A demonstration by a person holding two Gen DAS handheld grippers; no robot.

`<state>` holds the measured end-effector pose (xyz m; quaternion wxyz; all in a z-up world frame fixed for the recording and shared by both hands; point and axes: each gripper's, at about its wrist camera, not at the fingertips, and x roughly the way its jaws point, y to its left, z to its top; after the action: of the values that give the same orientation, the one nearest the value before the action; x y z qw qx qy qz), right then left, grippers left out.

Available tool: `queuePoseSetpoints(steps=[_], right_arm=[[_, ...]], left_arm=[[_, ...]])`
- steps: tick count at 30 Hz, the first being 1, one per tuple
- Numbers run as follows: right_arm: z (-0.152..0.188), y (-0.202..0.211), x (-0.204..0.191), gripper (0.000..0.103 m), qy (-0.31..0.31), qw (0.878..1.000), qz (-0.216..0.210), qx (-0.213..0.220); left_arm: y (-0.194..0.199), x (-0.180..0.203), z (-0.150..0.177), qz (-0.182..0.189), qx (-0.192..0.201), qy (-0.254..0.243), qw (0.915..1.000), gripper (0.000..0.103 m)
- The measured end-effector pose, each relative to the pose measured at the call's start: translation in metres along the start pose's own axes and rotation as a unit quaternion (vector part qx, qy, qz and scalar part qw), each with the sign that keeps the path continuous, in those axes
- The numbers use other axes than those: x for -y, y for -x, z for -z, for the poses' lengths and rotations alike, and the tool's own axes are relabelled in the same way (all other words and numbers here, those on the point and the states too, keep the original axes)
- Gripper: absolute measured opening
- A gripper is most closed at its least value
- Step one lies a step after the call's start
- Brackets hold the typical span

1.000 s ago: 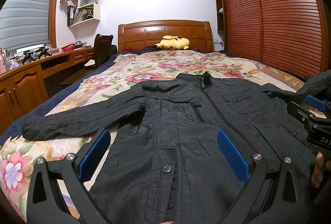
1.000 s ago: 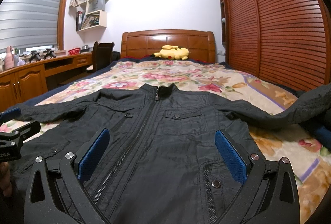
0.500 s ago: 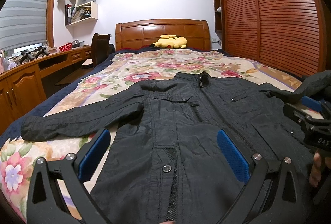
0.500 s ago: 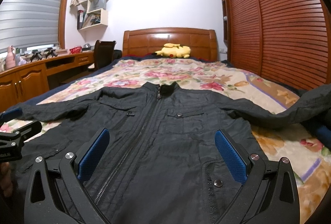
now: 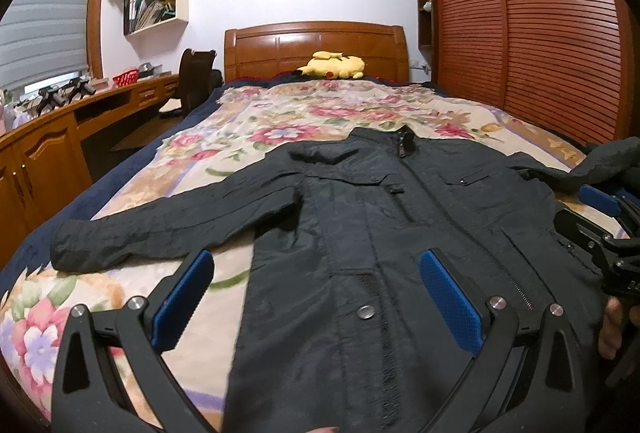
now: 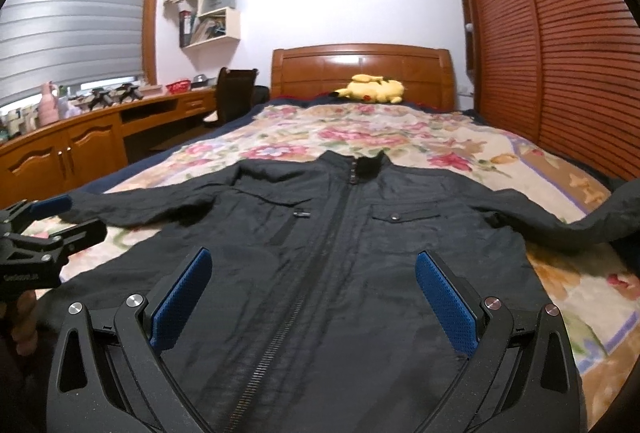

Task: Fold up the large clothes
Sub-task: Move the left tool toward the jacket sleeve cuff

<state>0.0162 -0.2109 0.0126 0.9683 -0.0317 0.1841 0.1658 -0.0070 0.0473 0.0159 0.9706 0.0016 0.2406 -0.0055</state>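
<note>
With its blue pads spread wide and nothing between them, the left gripper (image 5: 314,297) hangs low over the lower left front of the jacket (image 5: 400,233), and the right gripper (image 6: 312,293) is spread just as wide and just as bare over the zip near the hem. Neither touches the cloth, so far as these low, bent views let me judge. The jacket lies face up and zipped on the bed (image 5: 280,121), collar toward the headboard (image 5: 316,49), body flat and fairly smooth. One sleeve (image 5: 172,221) stretches out across the flowered cover toward the bed's left edge; the other sleeve (image 6: 576,225) runs off to the right, and its cuff end seems to rise or hang at the bed's side, though the frame edge hides it. A yellow plush toy (image 6: 372,89) sits well apart at the head of the bed. No fold shows yet, so this looks like the start: garment laid out, grippers poised. The next move likely calls for each gripper to close on a sleeve or side edge and bring it over the chest.
</note>
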Motion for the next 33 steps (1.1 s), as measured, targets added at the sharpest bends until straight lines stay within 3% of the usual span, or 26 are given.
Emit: queuePoseSetpoints(steps=[14, 27, 33], right_arm=[[-0.014, -0.012, -0.036, 0.103, 0.009, 0.998, -0.061, -0.029], [-0.022, -0.042, -0.079, 0.103, 0.037, 0.994, -0.088, -0.046], [-0.029, -0.066, -0.114, 0.103, 0.061, 0.99, -0.111, -0.054]], left_arm=[[-0.004, -0.067, 0.012, -0.048, -0.042, -0.013, 0.9979, 0.103], [-0.007, -0.155, 0.031, -0.129, -0.076, 0.001, 0.9888, 0.103], [-0.013, -0.193, 0.031, -0.127, -0.084, 0.017, 0.9882, 0.103]])
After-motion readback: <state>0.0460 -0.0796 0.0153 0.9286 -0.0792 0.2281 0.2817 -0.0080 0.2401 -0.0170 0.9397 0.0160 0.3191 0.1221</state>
